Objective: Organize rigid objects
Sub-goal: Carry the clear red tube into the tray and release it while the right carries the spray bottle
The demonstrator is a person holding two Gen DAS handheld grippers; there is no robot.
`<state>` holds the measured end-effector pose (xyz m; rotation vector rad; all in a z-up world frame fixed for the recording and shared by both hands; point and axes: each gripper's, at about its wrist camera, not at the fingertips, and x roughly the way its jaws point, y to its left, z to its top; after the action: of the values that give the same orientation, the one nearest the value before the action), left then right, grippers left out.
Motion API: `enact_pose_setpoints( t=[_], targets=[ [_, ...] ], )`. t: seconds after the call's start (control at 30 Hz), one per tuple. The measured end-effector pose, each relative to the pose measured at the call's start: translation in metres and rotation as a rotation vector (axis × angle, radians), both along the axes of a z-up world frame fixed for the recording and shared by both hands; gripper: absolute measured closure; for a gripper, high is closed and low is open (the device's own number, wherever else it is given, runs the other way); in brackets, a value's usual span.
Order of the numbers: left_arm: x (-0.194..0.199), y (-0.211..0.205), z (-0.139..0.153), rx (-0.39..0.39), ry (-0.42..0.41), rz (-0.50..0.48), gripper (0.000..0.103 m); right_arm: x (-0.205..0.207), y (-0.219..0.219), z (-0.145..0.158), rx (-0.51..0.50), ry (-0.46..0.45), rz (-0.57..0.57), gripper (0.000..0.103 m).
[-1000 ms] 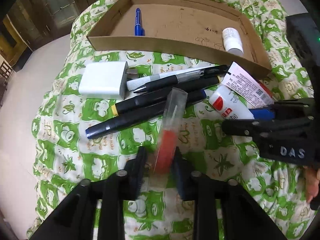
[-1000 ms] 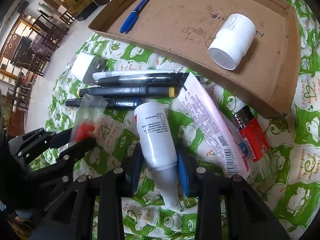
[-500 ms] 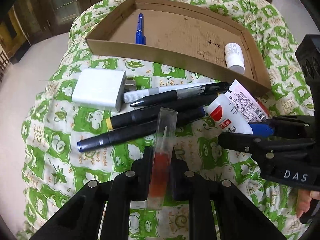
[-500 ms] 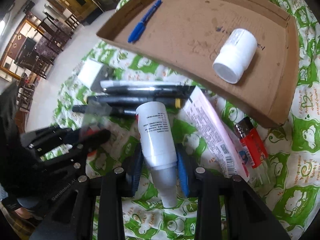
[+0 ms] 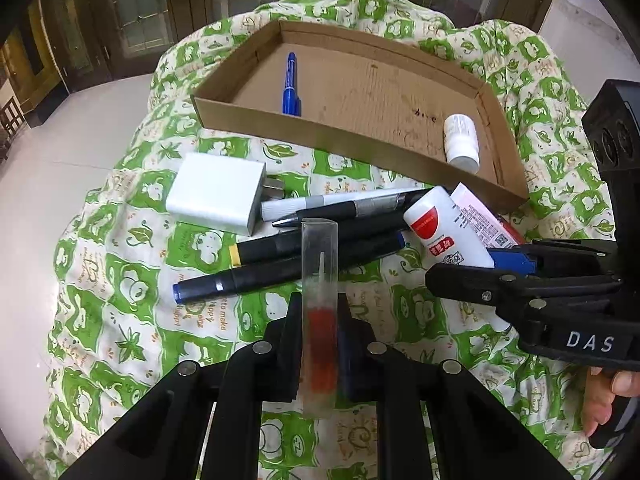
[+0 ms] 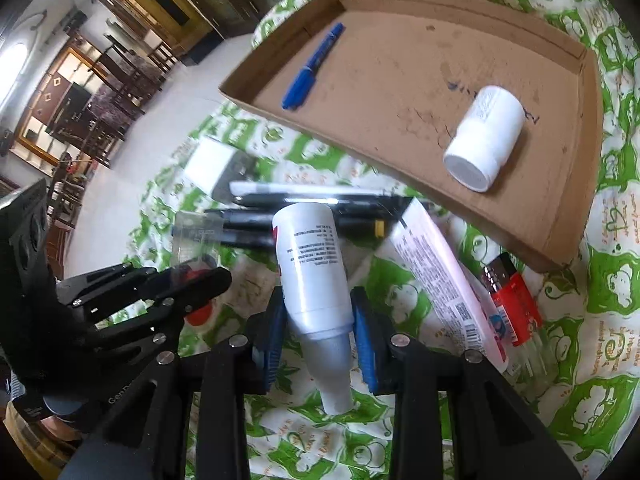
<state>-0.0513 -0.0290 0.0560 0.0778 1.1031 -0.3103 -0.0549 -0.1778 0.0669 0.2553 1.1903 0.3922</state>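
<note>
Between our left gripper's fingers sits a clear tube with red inside, pinched at its lower half, its top leaning out over the pens. Beyond them the tray lies at the cloth's far end, holding a blue marker near its left wall and a white jar at its right corner. A charger rests left of the pens. We judge the tube could slip or swivel, gripped so low on smooth plastic, or clip the tray's near wall if carried low. Our right gripper is just beside on the right, so the two could collide.

Over on the right view, our right gripper is clamped on a white bottle near its shoulder, nozzle pointing back at us. It looks lifted clear of the pens, though we cannot tell for sure. A pink tube and a red lighter lie just right, near the tray's right corner. The bottle's heavy end sticks forward, so it may tip. The tray's middle offers open room between marker and jar.
</note>
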Motion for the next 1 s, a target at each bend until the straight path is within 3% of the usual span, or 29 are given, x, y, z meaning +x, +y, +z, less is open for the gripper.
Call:
enact_pose_setpoints(
  t=[0.47, 1.0],
  targets=[
    [-0.003, 0.006, 0.01, -0.018, -0.025, 0.007, 0.089, 0.001, -0.025, 0.022, 0.071, -0.097, -0.099, 0.072],
    [0.018, 0.001, 0.038, -0.054, -0.054, 0.023, 0.089, 0.001, -0.109, 0.059, 0.137, -0.235, -0.412, 0.072]
  ],
)
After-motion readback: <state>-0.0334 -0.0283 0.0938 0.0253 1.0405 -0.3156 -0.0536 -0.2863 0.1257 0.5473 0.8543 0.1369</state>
